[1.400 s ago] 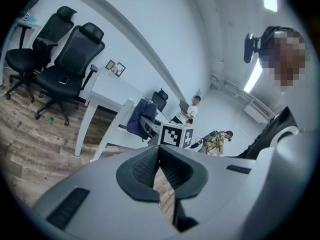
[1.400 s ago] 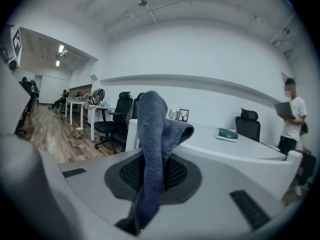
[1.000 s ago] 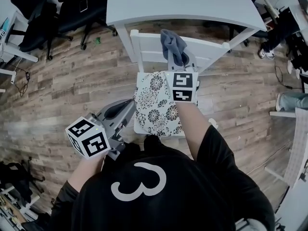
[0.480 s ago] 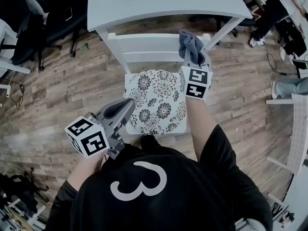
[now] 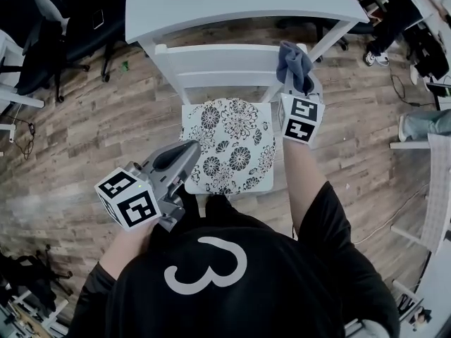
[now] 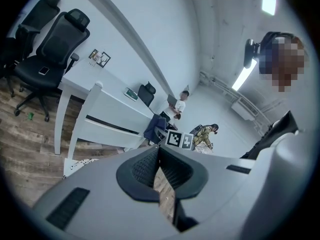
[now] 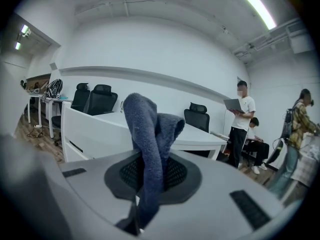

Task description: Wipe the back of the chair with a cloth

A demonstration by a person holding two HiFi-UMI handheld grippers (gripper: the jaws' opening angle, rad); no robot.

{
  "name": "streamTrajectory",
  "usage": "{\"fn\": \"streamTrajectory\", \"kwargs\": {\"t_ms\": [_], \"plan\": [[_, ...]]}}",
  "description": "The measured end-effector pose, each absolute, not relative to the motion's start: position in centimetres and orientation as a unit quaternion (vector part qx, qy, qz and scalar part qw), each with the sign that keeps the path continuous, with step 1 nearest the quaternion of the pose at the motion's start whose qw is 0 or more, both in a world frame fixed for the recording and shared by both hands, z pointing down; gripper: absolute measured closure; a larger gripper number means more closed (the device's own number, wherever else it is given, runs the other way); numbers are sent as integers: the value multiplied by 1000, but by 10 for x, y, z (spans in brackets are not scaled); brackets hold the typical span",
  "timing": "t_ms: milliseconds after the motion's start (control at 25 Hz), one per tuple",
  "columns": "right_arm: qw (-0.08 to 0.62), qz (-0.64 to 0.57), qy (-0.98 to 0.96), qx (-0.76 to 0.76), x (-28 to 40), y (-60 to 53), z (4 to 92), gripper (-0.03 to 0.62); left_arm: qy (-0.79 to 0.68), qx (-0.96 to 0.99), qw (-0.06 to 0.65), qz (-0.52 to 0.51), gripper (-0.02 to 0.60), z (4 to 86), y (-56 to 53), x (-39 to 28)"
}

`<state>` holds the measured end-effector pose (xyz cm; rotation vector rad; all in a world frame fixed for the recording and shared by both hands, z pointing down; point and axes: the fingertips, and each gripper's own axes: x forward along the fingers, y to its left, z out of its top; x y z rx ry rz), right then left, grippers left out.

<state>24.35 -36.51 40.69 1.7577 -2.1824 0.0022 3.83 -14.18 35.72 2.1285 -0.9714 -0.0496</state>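
Note:
A white wooden chair with a floral seat cushion [image 5: 229, 146] stands in front of me, its slatted back [image 5: 211, 65] towards a table. My right gripper [image 5: 301, 83] is shut on a blue-grey cloth [image 5: 293, 63], which rests at the right end of the back's top rail. In the right gripper view the cloth [image 7: 150, 134] sticks up from between the jaws, and the chair back [image 7: 82, 131] lies to its left. My left gripper [image 5: 187, 153] hovers by the seat's left front corner, shut and holding nothing. The left gripper view shows the chair back [image 6: 107, 119] and the cloth [image 6: 154, 128].
A white table [image 5: 239, 2] stands just behind the chair. Black office chairs [image 5: 70, 20] stand at the far left on the wood floor. White furniture [image 5: 423, 153] lines the right side. People [image 7: 242, 124] stand beyond the table.
My right gripper has carried the cloth rightwards along the chair back's top rail, from near the middle to the right end. The left gripper has stayed put.

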Motion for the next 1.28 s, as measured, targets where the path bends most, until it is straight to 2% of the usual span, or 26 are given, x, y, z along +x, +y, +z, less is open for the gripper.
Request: {"fn": "streamTrajectory", "kwargs": {"t_ms": [240,560,960,1280], "plan": [[156,10,-785,600,223,-340,404,553,-377,833,403,-28,568,363,-145,21],[114,39,-833,539,151,-300,396,553,-367,833,413,-34,568,364,-168,-9],[124,42,-882,453,38,-283,427,553,-364,821,439,-29,568,373,-196,-67],[124,73,-883,446,-11,-298,459,553,-368,807,461,-18,568,392,-208,-98]]}}
